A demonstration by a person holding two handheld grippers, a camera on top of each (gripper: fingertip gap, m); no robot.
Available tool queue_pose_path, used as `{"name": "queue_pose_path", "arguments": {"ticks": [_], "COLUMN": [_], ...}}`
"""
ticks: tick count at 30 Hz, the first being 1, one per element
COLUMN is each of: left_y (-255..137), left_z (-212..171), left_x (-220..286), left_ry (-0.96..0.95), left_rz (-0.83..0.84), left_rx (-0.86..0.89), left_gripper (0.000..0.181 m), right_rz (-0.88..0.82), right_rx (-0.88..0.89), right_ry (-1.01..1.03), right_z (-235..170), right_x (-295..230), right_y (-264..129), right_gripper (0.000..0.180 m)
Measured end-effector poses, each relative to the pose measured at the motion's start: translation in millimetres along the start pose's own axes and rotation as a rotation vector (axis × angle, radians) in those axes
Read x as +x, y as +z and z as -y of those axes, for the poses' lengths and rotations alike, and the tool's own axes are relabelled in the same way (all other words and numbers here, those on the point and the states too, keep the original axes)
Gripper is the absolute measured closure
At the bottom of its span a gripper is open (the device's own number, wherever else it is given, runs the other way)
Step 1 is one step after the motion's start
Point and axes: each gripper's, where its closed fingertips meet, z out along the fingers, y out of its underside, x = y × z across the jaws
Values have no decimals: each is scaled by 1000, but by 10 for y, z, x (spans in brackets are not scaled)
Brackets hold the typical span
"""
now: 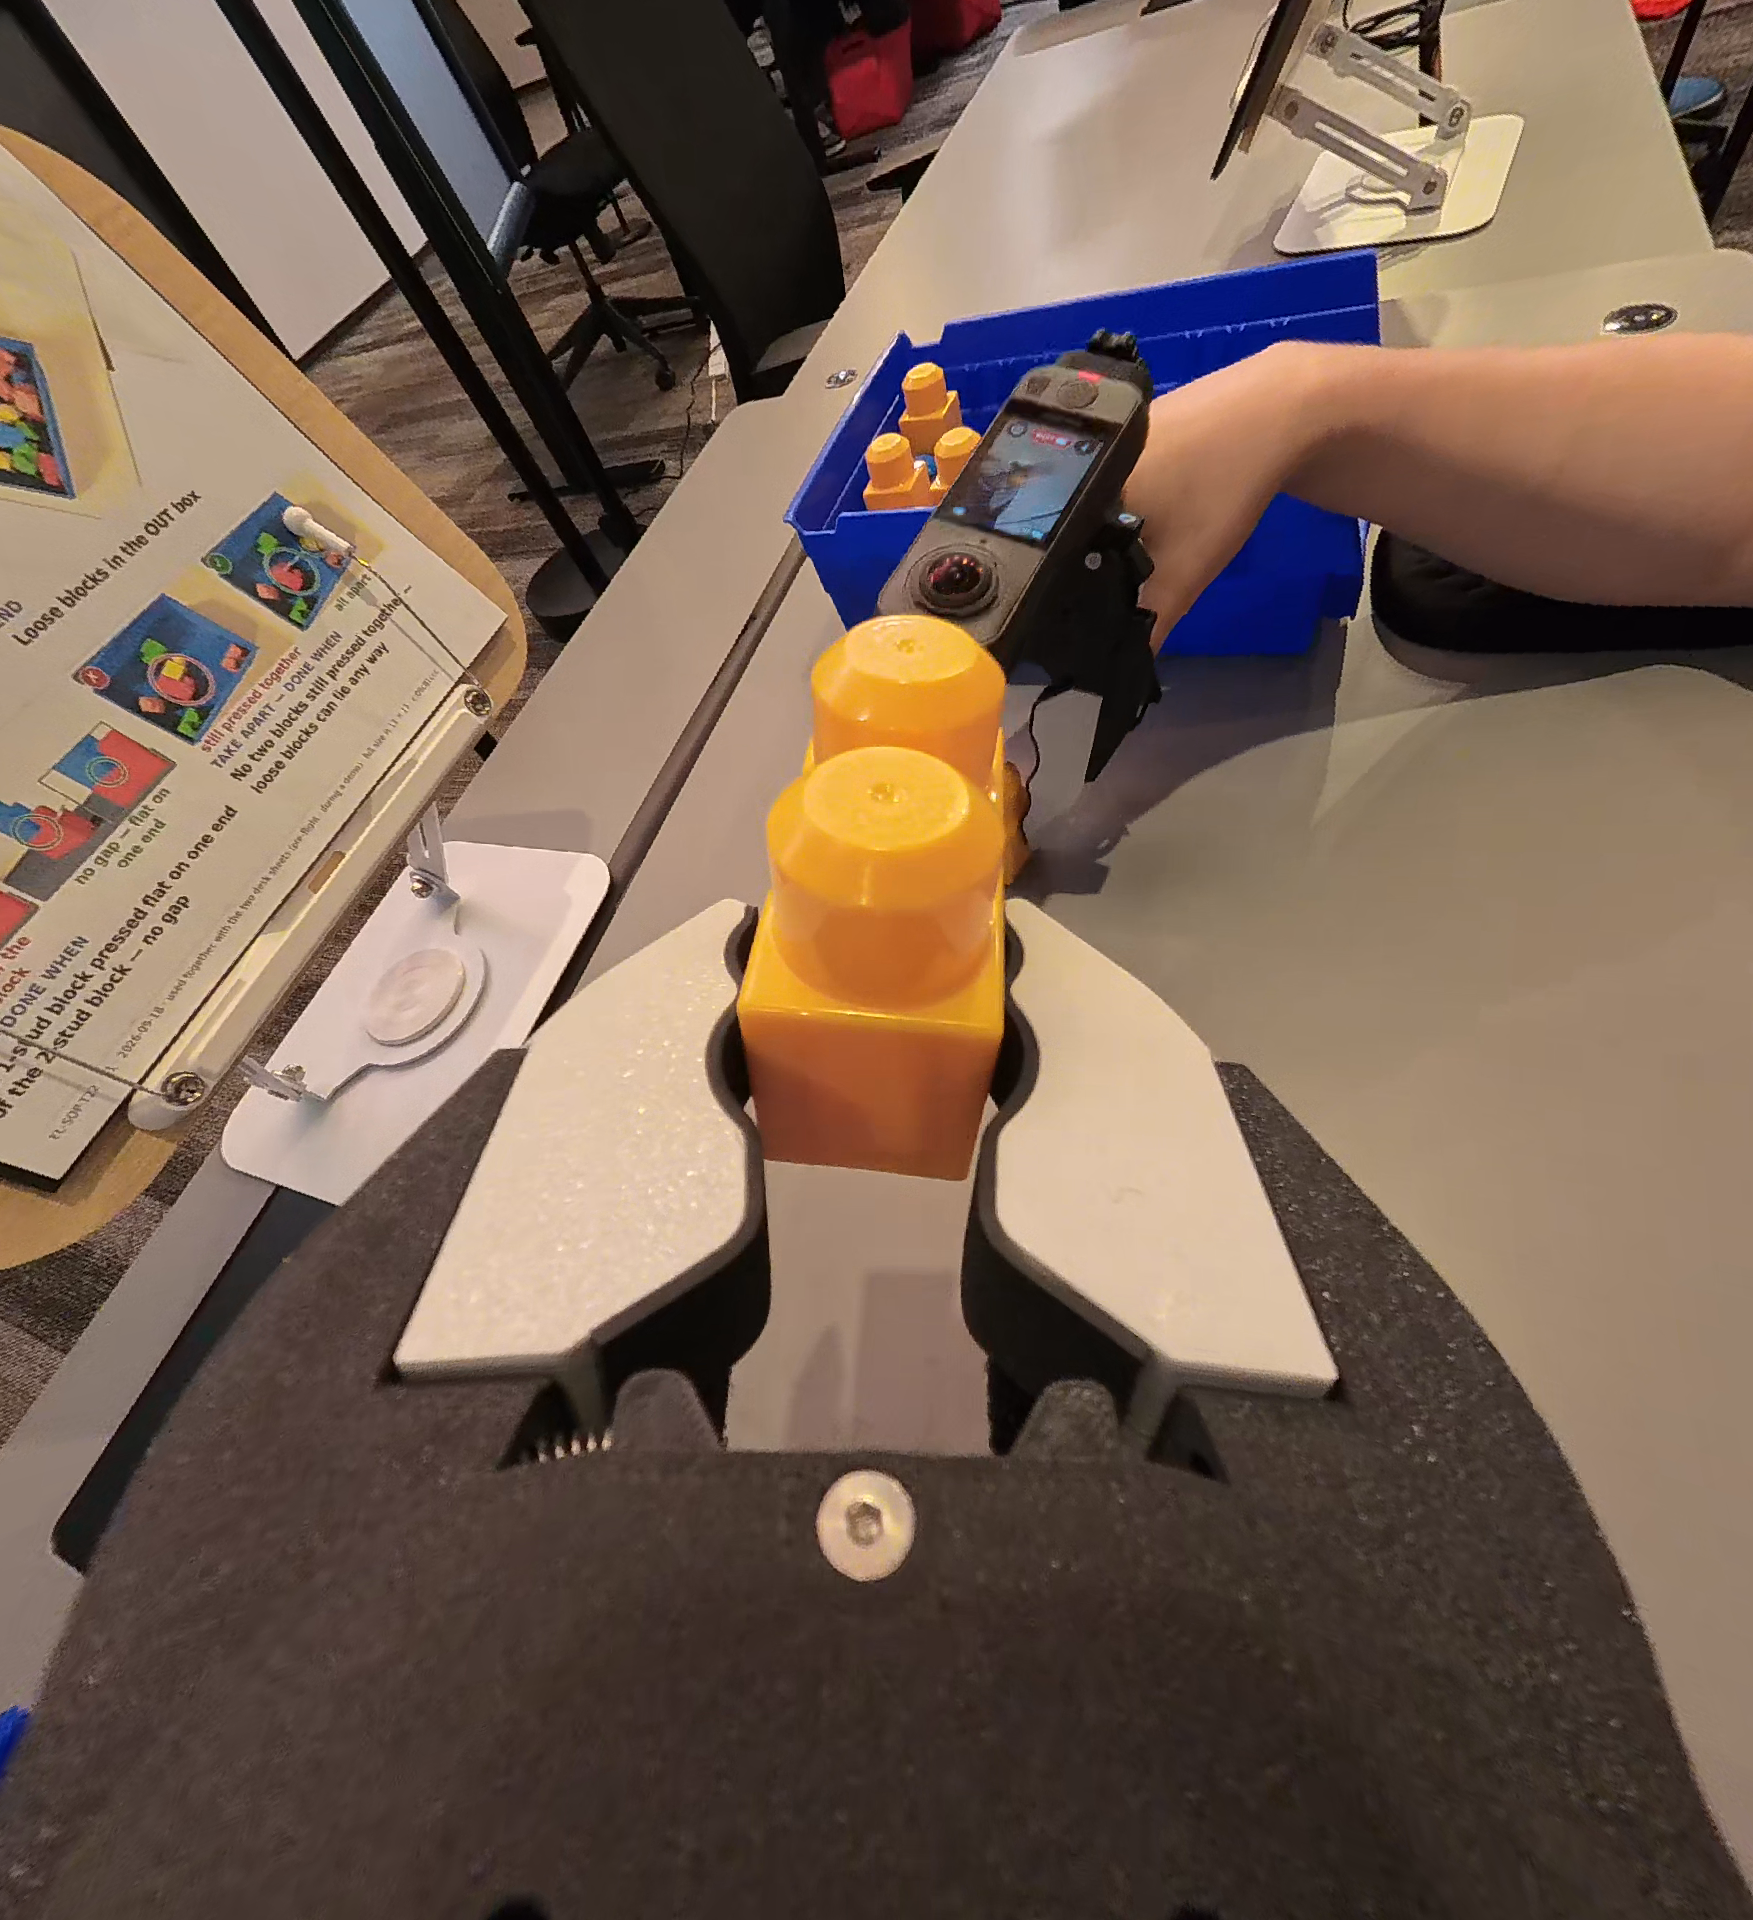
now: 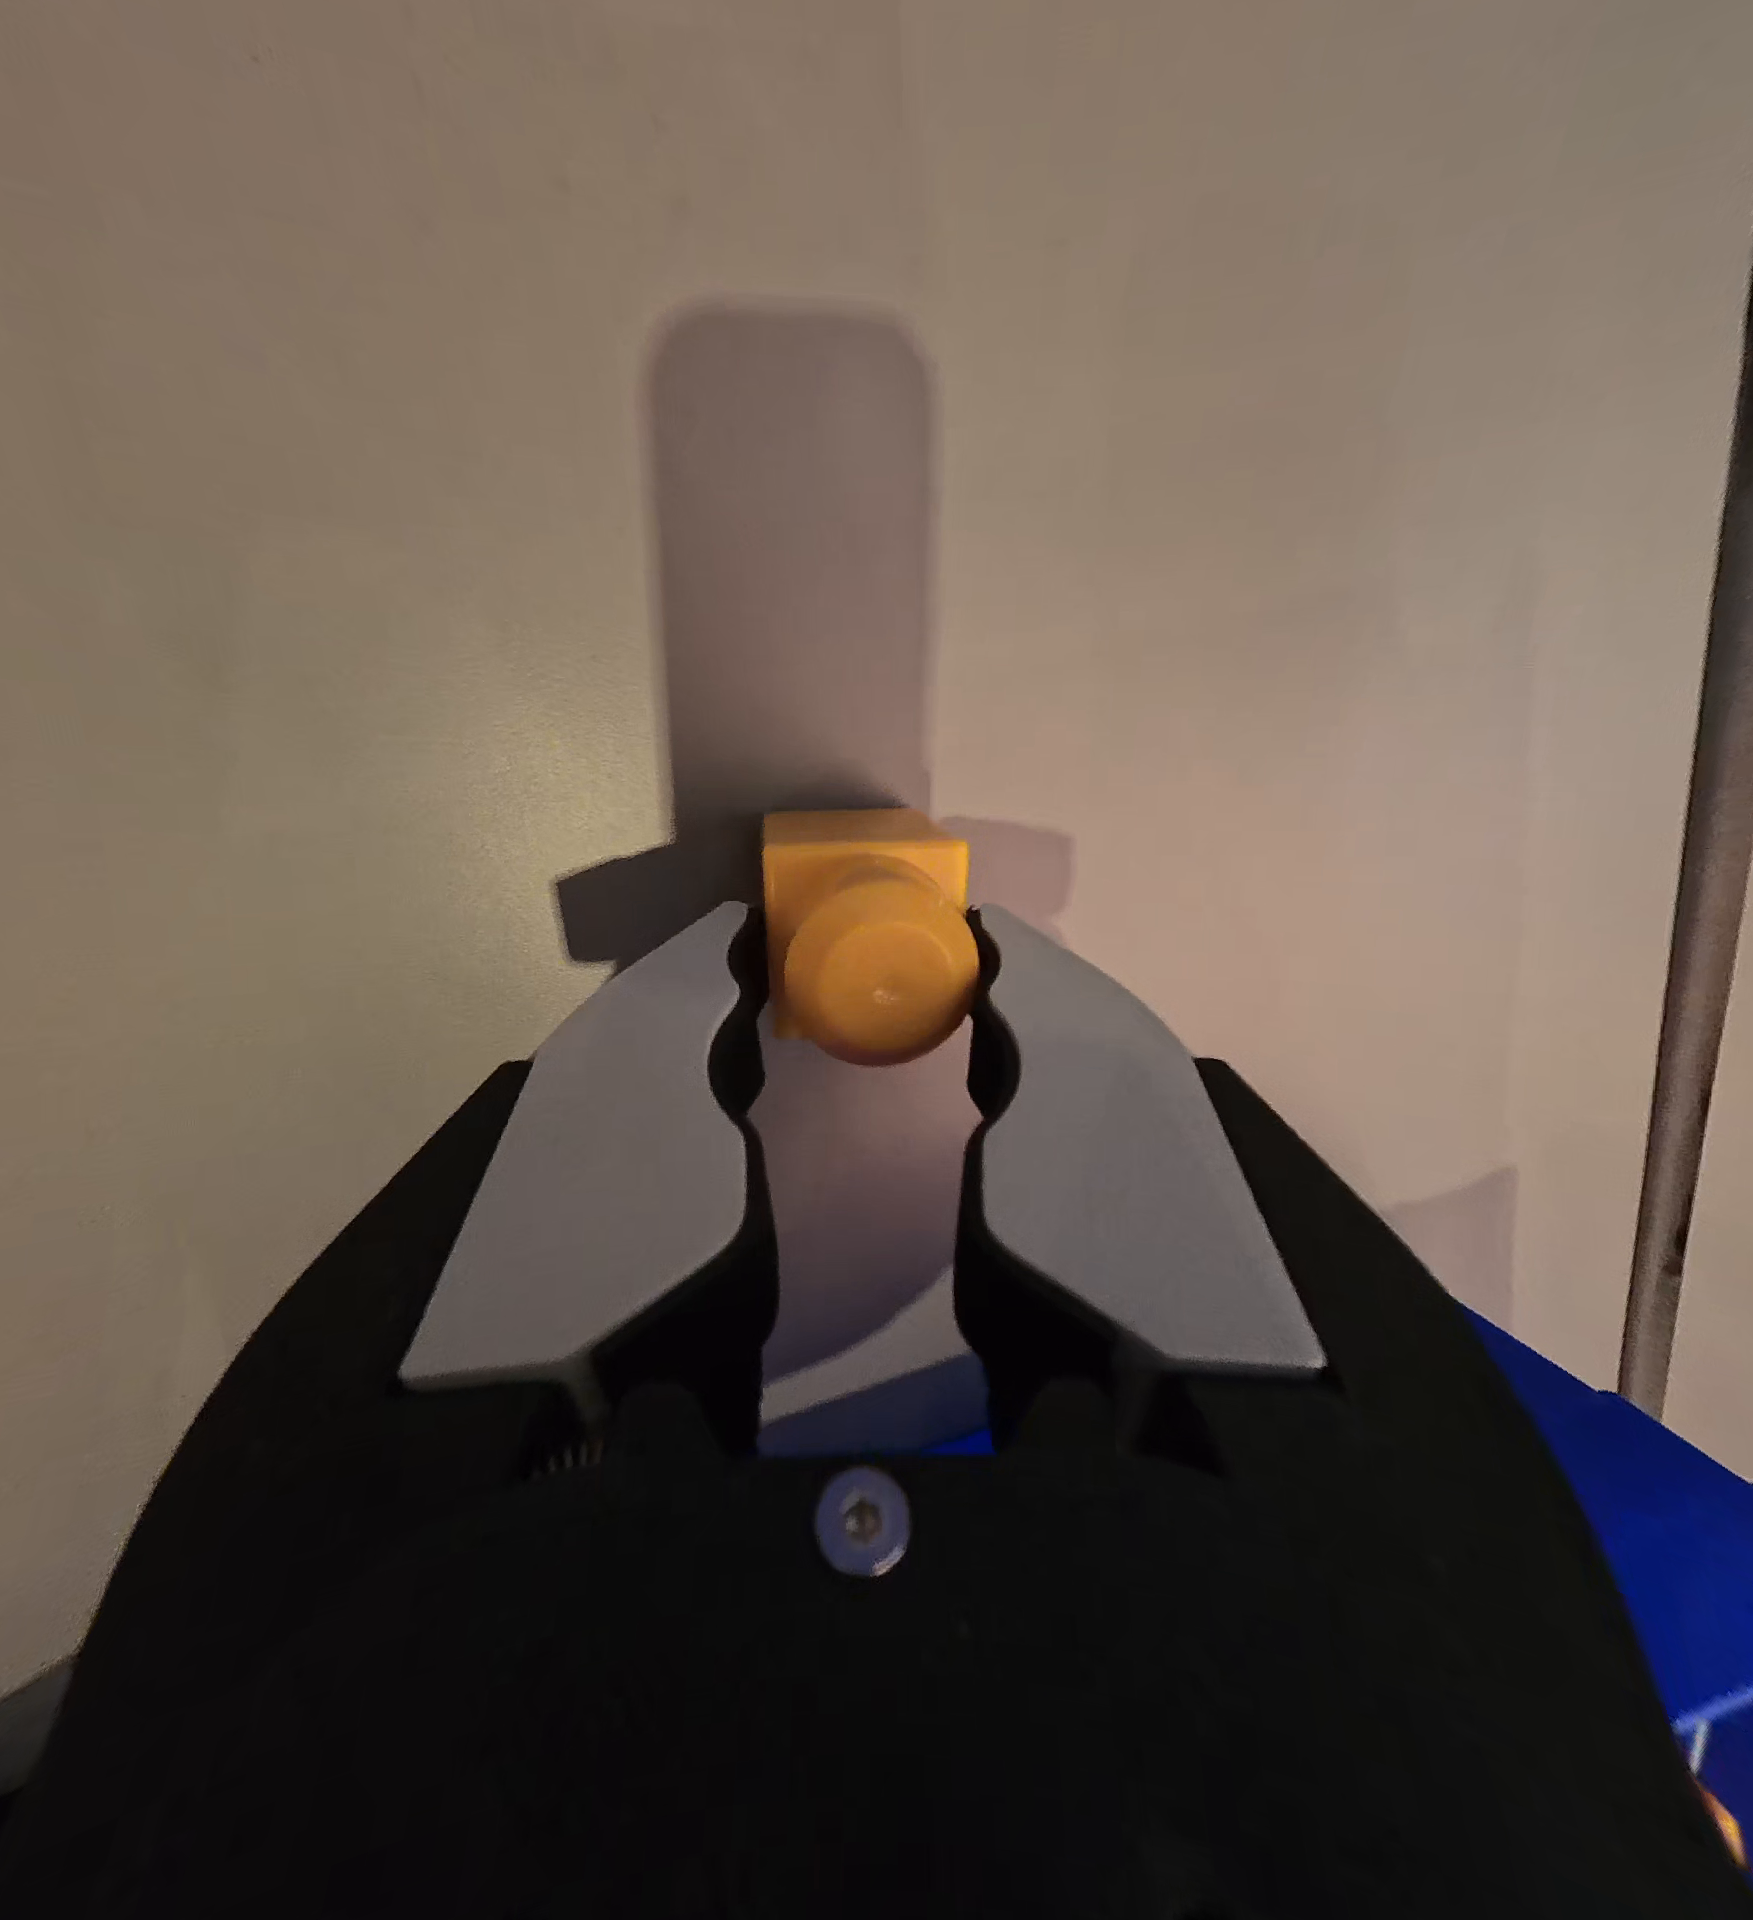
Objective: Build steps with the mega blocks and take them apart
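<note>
In the left wrist view, a two-stud orange block point(image 1: 872, 997) is clamped at its near end between the fingertips of the left gripper point(image 1: 872, 1023), studs upward, its far end reaching out over the grey table point(image 1: 1423, 1039). In the right wrist view, a one-stud orange block point(image 2: 867, 930) is pinched between the tips of the right gripper point(image 2: 867, 961), the stud turned toward the camera and the block's body close to the tabletop. Seen from the left wrist view, the right gripper point(image 1: 1069, 748) is lowered just beyond the two-stud block's far end, so the small block is mostly hidden behind the studs. A camera point(image 1: 1017, 499) is mounted on that gripper, and a person's hand point(image 1: 1204, 488) is wrapped around its handle. Behind it, a blue bin point(image 1: 1256, 592) is set on the table, with more orange blocks point(image 1: 919, 447) inside. To the left, an instruction sheet point(image 1: 124, 727) is propped on a white stand point(image 1: 415, 997).
</note>
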Motion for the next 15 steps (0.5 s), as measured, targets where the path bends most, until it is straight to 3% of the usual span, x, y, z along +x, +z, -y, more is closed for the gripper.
{"name": "queue_pose_path", "arguments": {"ticks": [7,15], "left_y": [37,619], "left_z": [-17,-238], "left_x": [-27,179], "left_ry": [-23,-115], "left_rz": [4,-103], "left_rx": [3,-66], "left_gripper": [139,139], "right_rz": [-6,-56], "right_rx": [161,643], "right_ry": [26,82], "right_z": [208,676], "right_x": [35,-29], "right_y": [-399,-1668], "right_gripper": [143,143]}}
